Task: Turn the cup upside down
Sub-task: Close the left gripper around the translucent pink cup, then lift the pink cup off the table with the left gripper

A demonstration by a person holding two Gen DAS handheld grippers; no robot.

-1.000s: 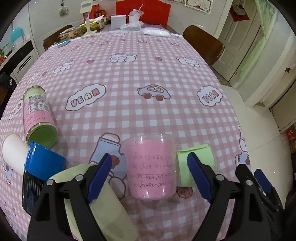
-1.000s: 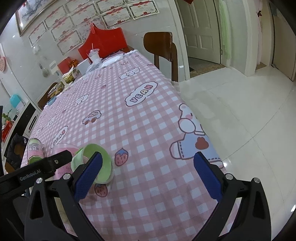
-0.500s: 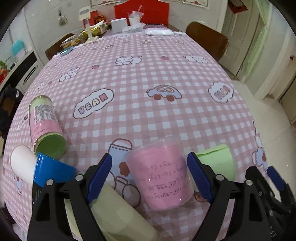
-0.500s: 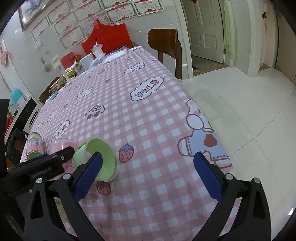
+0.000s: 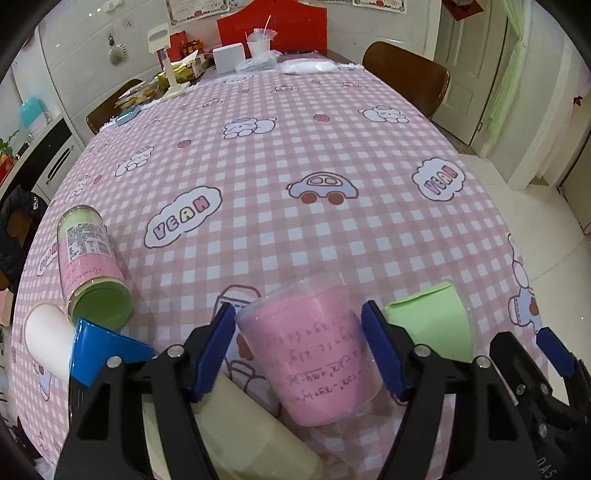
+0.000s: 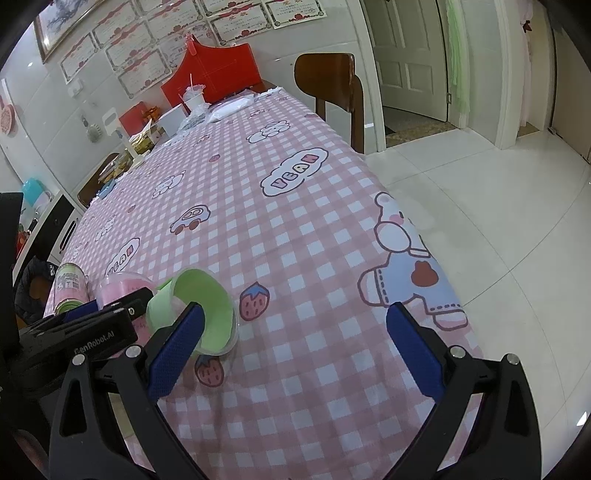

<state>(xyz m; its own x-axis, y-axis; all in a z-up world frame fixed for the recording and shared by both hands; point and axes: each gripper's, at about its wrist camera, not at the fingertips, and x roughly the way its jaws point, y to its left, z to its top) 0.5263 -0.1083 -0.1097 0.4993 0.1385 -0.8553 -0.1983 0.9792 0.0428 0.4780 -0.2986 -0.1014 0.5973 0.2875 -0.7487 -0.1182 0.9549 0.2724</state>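
Pink checked cloth with cartoon bears, cars and clouds covers a long table [image 5: 295, 229] in a white-tiled room, with a brown chair [image 6: 332, 88] at its right side and a red board [image 5: 271, 27] at the far end.

Near the front edge, the pink cup [image 5: 314, 354] sits between the blue pads of the left gripper [image 5: 299, 350]. Its wider end points away toward the far side, and it leans a little. The pads stand close on either side of it, but whether they press its wall cannot be told.

Just to the right of it lies a green cup [image 6: 195, 310] on its side, its open mouth facing right and toward the near edge. The right gripper [image 6: 295, 347] hangs over the cloth with its fingers spread wide and nothing between them; its left pad overlaps the green cup's rim in the right wrist view.

To the left, a can with a green end [image 5: 90, 266] lies on its side. Nearer still are a blue cup [image 5: 99, 350] and a white cup [image 5: 46, 336], and a pale yellow one [image 5: 251, 432] shows beneath the left gripper.
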